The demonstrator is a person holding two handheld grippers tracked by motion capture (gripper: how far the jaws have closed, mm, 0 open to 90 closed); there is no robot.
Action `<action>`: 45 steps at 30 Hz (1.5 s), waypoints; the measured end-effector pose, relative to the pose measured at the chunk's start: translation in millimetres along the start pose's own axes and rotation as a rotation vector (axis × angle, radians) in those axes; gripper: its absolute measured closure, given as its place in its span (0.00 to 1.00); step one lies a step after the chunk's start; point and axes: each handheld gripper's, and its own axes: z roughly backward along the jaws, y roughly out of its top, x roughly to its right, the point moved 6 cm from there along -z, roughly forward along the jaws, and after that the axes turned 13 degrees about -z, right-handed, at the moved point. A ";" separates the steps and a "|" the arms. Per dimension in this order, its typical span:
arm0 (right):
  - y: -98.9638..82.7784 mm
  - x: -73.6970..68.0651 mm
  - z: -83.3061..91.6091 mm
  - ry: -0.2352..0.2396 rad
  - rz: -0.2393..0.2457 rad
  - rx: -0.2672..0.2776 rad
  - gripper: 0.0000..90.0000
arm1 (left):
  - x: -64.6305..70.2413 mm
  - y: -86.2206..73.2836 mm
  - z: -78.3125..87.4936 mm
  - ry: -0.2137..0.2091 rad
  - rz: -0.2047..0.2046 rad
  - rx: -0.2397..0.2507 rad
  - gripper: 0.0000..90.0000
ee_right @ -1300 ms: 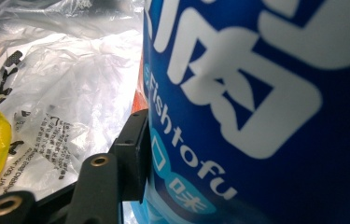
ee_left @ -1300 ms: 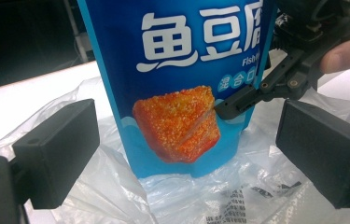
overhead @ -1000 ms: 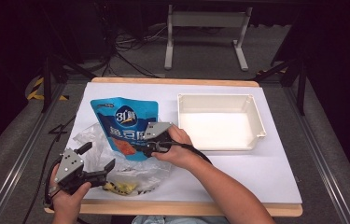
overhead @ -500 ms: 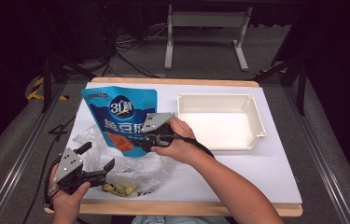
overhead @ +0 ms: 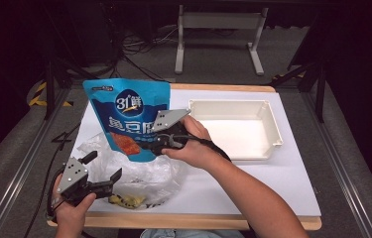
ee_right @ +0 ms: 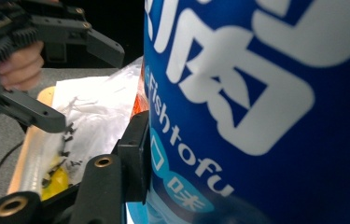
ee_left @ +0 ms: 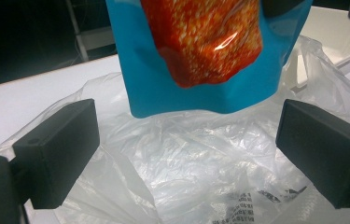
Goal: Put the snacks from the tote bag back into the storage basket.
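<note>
Since a second ago, right tongs (overhead: 150,141) raised blue pouch (overhead: 126,111) upright.

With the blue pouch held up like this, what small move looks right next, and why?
Probably carry the blue pouch rightward toward the white tray. The right gripper is shut on its lower edge, holding it upright clear of the plastic bag, and the tray holds nothing. The left gripper is open and holds nothing.

Blue fish-tofu pouch (overhead: 128,115), upright at centre-left of the high view, lifted above a crumpled clear plastic bag (overhead: 139,171) lying lower left. Orange-red window on the pouch's lower front. Empty white tray (overhead: 273,130) right of centre.
</note>
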 end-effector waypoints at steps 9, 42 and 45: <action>14.1 -4.3 13.5 0.005 0.012 0.014 0.59 | -0.1 0.1 0.2 0.002 -0.002 0.000 0.08; 3.8 39.1 98.9 -0.143 -0.015 0.024 0.59 | 0.8 -0.3 -1.2 0.001 -0.005 -0.007 0.08; 1.3 47.2 109.4 -0.172 -0.018 0.023 0.59 | 0.9 -0.5 -1.4 -0.001 -0.005 -0.010 0.08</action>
